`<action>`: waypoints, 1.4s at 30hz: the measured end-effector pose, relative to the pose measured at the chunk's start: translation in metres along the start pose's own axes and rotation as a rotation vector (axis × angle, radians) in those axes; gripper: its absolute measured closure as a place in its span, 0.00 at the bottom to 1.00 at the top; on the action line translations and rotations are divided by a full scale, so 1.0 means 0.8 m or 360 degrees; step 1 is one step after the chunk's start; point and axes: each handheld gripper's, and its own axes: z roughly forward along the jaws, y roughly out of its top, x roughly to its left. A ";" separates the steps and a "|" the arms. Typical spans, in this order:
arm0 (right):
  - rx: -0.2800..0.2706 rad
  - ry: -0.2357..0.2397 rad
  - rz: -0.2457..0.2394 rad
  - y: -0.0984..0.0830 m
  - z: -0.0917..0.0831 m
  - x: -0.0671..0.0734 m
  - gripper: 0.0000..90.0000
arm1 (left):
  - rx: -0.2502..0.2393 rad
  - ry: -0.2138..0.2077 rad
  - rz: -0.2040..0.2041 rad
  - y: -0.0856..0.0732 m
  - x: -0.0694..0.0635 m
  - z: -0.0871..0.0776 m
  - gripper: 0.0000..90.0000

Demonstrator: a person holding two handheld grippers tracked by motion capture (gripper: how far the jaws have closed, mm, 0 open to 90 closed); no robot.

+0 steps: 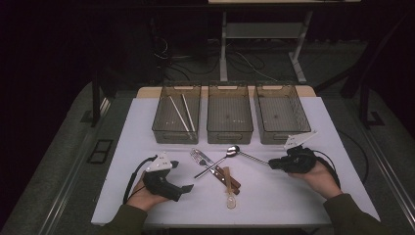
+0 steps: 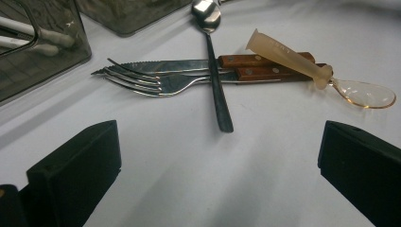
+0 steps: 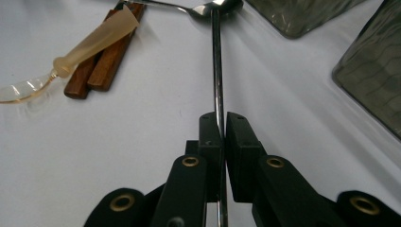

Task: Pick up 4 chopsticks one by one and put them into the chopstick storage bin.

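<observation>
Cutlery lies crossed at the middle of the white table (image 1: pixel 274 200). A fork (image 2: pixel 142 78) and a knife (image 2: pixel 175 65) with wooden handles (image 2: pixel 265 66) lie side by side. A dark-handled metal spoon (image 2: pixel 215 80) lies across them, and a translucent plastic spoon (image 2: pixel 293 59) rests over the wooden handles. My right gripper (image 3: pixel 223 124) is shut on the thin handle of a second metal spoon (image 3: pixel 217 71), whose bowl points toward the bins. It shows at the right (image 1: pixel 270 164) in the high view. My left gripper (image 2: pixel 217 151) is open and holds nothing, short of the pile.
Three smoky clear bins stand in a row at the back: left (image 1: pixel 161 129), middle (image 1: pixel 230 134) and right (image 1: pixel 279 137). The left bin holds two white sticks (image 1: pixel 178 113). Cables trail from both grippers near the table's side edges.
</observation>
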 end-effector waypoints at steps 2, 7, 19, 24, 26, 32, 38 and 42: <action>-0.0011 -0.0005 -0.0005 0.001 -0.003 0.000 0.95 | 0.0002 -0.0001 0.0001 0.000 0.000 0.000 0.00; -0.0052 0.0000 0.0007 0.002 -0.009 -0.002 0.95 | 0.0003 -0.0001 0.0000 0.000 0.000 0.000 0.00; -0.0146 0.0008 -0.0006 0.031 -0.012 0.006 0.95 | -0.0002 0.0004 -0.0008 0.000 0.000 0.000 0.00; -0.0171 0.0000 -0.0004 0.051 -0.005 0.011 0.95 | -0.0004 0.0003 -0.0012 0.000 0.000 0.000 0.00; -0.0176 -0.0001 0.0000 0.059 -0.002 0.012 0.95 | -0.0003 0.0002 -0.0012 0.000 0.001 0.000 0.00; -0.0187 -0.0018 0.0008 0.089 0.006 0.014 0.95 | -0.0011 0.0001 -0.0015 0.000 0.000 0.000 0.00; -0.0204 -0.0040 0.0034 0.120 0.012 0.015 0.95 | -0.0012 0.0005 -0.0013 0.000 0.000 0.000 0.00; -0.0208 -0.0053 0.0043 0.141 0.017 0.015 0.95 | -0.0017 0.0006 -0.0017 0.000 0.000 0.000 0.00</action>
